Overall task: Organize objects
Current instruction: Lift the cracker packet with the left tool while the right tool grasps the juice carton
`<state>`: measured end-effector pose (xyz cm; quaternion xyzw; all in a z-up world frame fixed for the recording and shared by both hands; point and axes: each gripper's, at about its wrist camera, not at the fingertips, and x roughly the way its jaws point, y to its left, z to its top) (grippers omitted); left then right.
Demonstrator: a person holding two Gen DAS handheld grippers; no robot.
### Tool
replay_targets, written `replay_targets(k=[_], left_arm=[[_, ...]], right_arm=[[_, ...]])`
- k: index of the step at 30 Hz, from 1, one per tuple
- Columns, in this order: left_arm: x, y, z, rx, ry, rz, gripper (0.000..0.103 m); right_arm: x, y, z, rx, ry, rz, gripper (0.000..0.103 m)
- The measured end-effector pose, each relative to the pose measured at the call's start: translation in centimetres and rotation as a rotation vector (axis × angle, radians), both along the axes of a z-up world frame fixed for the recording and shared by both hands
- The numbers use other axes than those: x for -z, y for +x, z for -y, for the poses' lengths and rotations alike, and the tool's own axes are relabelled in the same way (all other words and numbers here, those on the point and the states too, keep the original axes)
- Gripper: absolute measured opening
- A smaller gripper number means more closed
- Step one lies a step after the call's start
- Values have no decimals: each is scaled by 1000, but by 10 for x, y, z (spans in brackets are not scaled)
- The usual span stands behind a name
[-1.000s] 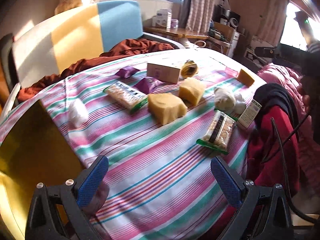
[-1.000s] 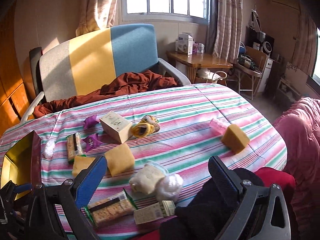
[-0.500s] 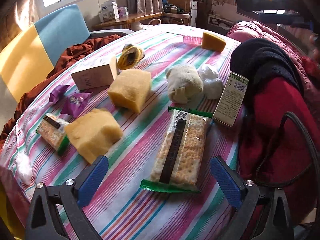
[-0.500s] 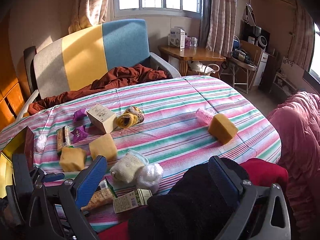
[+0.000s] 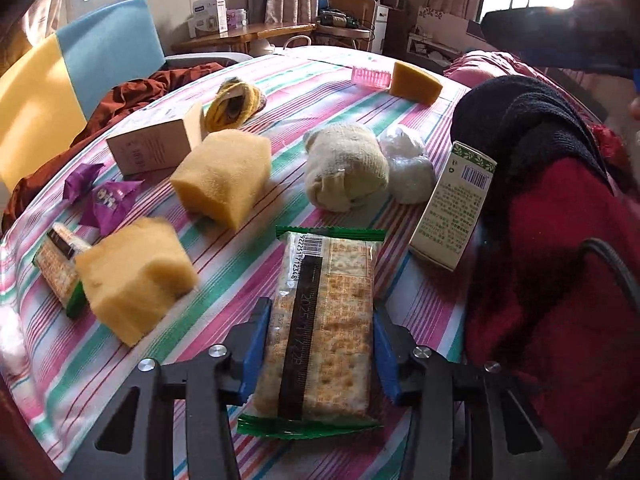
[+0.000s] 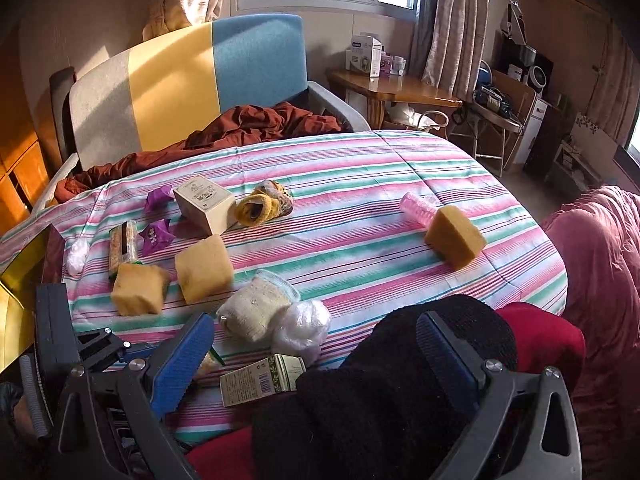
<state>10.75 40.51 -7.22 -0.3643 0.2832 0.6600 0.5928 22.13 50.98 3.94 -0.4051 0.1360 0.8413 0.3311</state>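
Observation:
A green-edged cracker packet [image 5: 332,264] lies on the striped cloth [image 5: 224,264] near its front edge. My left gripper [image 5: 320,312] has its jaws closing on the packet's near half, with the blue pads [image 5: 256,344] against both long sides. My right gripper [image 6: 314,322] stands wide open above a black knitted cloth [image 6: 400,380] at the front edge, with nothing gripped. Scattered around are yellow sponges [image 5: 224,176] [image 5: 132,280] [image 5: 414,82], a cream sock roll [image 5: 346,168], a white plastic bundle [image 5: 408,168] and a green-white carton [image 5: 454,208].
Further back lie a cardboard box [image 5: 156,140], purple wrappers [image 5: 108,204], a second cracker packet [image 5: 56,268], a yellow sock [image 5: 234,102] and a pink roller [image 5: 370,76]. Red clothing [image 5: 560,280] lies at the right edge. A yellow-and-blue armchair [image 6: 200,76] stands behind.
My left gripper swung right and down to the cracker packet, then its jaws came in from wide open to the packet's sides. The right gripper sank slightly.

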Motion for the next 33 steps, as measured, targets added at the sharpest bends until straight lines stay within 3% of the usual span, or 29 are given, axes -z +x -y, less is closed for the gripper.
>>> replay_targets(k=[3,11,19,23,24,26,28,33], left_arm=[[0,-12,27,-66,31,31,47],[3,-37,100,-244,102,40,47],[5,-38,105,-272,133,44,48],[6,-38,107,-275,145,51,48],[6,-38,107,-276,148,51,48],[6,-38,108,-278,155,56,48],[6,-38,109,-281,158,62,48],[3,-42,119,-311,152,83,47]], right_arm=[[6,-10,6,-52,-13,54,99],[37,-40,34,-252,-32,313,97],[66,-75,47,-330,-19,557,100],[86,-83,44,-317,-10,702,100],[89,-82,43,-316,-17,713,97],[94,-81,40,-314,-28,725,78],[89,-79,38,-305,-37,694,77],[57,-88,52,-356,-108,509,77]])
